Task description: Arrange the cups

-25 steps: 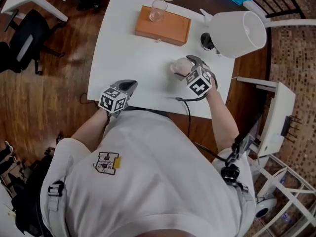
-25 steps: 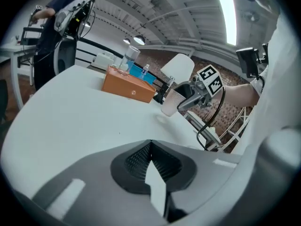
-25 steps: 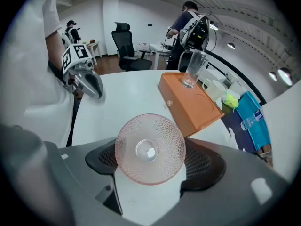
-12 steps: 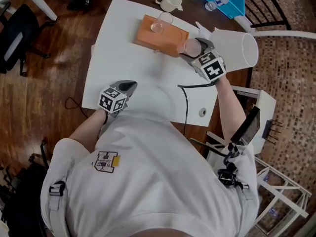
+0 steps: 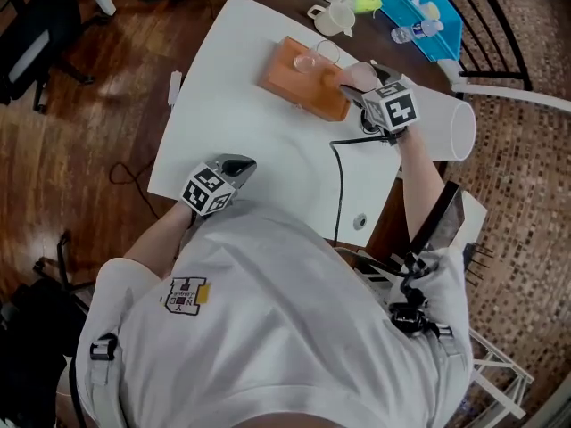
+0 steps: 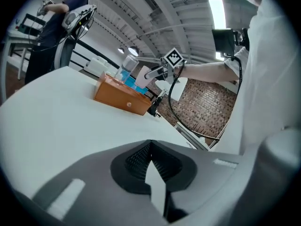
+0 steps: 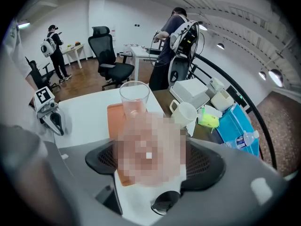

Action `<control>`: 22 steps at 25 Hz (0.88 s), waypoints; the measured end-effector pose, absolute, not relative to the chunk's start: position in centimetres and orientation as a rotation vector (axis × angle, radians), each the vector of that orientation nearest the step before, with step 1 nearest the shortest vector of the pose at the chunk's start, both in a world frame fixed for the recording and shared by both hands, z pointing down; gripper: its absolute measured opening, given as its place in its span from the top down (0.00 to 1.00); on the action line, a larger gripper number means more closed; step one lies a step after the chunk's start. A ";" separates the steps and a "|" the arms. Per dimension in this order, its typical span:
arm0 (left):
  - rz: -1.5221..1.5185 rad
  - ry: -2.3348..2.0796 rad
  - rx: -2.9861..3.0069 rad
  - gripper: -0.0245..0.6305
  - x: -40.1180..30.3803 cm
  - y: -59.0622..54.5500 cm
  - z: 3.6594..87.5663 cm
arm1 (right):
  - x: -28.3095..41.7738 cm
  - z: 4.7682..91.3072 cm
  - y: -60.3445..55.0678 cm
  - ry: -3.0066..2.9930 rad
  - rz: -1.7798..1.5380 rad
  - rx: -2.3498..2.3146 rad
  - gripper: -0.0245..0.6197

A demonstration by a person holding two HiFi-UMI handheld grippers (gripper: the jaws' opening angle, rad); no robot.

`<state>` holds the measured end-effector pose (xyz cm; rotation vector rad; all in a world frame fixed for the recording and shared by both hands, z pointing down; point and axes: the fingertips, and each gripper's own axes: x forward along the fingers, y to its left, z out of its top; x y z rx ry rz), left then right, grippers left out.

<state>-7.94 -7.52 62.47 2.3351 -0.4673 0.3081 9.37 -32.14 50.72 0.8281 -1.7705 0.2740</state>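
A white table fills the upper middle of the head view, on a dark wood floor. A white tube-shaped thing lies at the table's right edge, with a blue bin above it near the top of the frame. An orange box lies flat toward the table's upper right.

The right gripper hangs over the right end of the box, pointing steeply down. Its jaws stand wide and pinch a pale cup between the pads. Whether the cup touches the box cannot be told.

The left gripper sits at the lower left edge of the table, well apart from the box. Its jaws are pressed together with nothing between them.

A clear glass stands upright on the box, just left of the held cup. A white mug stands off the box, near the top of the frame.
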 end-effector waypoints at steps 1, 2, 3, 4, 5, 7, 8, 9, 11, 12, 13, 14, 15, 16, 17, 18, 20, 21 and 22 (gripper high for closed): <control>0.305 -0.468 2.336 0.96 -8.0 -7.5 62.5 | 9.4 51.3 -32.3 -1.767 0.285 0.821 0.35; 0.301 -0.470 2.334 0.96 -8.0 -7.5 62.4 | 9.4 51.8 -32.4 -1.766 0.296 0.814 0.35; 0.296 -0.471 2.332 0.96 -8.1 -7.4 62.4 | 9.4 52.4 -32.5 -1.766 0.307 0.808 0.35; 0.294 -0.472 2.333 0.96 -8.1 -7.5 62.4 | 9.4 52.9 -32.6 -1.767 0.317 0.804 0.35; 0.294 -0.474 2.335 0.96 -8.1 -7.5 62.4 | 9.4 53.3 -32.8 -1.769 0.326 0.803 0.35; 0.299 -0.476 2.341 0.96 -8.1 -7.5 62.5 | 9.3 54.0 -33.0 -1.775 0.342 0.801 0.35; 0.301 -0.477 2.342 0.96 -8.1 -7.5 62.5 | 9.3 54.3 -33.0 -1.777 0.349 0.799 0.35; 0.300 -0.478 2.342 0.96 -8.1 -7.5 62.5 | 9.2 54.6 -33.0 -1.778 0.355 0.797 0.35; 0.297 -0.479 2.340 0.96 -8.2 -7.5 62.4 | 9.2 55.0 -32.9 -1.786 0.354 0.801 0.35; 0.296 -0.479 2.340 0.96 -8.2 -7.5 62.4 | 9.2 55.1 -32.9 -1.793 0.348 0.806 0.35; 0.297 -0.480 2.340 0.96 -8.2 -7.5 62.4 | 9.1 55.1 -32.8 -1.798 0.341 0.810 0.35; 0.299 -0.481 2.341 0.96 -8.2 -7.4 62.5 | 9.1 55.1 -32.8 -1.801 0.334 0.811 0.35; 0.301 -0.482 2.341 0.96 -8.3 -7.4 62.5 | 9.0 55.1 -32.8 -1.804 0.330 0.811 0.35; 0.303 -0.483 2.340 0.96 -8.3 -7.4 62.5 | 9.0 55.1 -32.8 -1.805 0.328 0.810 0.35; 0.303 -0.484 2.339 0.96 -8.3 -7.4 62.6 | 8.9 55.2 -32.8 -1.807 0.328 0.809 0.35; 0.303 -0.484 2.337 0.96 -8.3 -7.3 62.6 | 8.9 55.2 -32.8 -1.807 0.329 0.808 0.35; 0.304 -0.484 2.335 0.96 -8.2 -7.3 62.5 | 9.0 55.1 -32.7 -1.808 0.330 0.805 0.35; 0.305 -0.484 2.335 0.96 -8.2 -7.3 62.5 | 9.0 55.1 -32.7 -1.809 0.329 0.803 0.35; 0.305 -0.484 2.336 0.96 -8.2 -7.4 62.5 | 9.0 55.1 -32.8 -1.810 0.326 0.803 0.35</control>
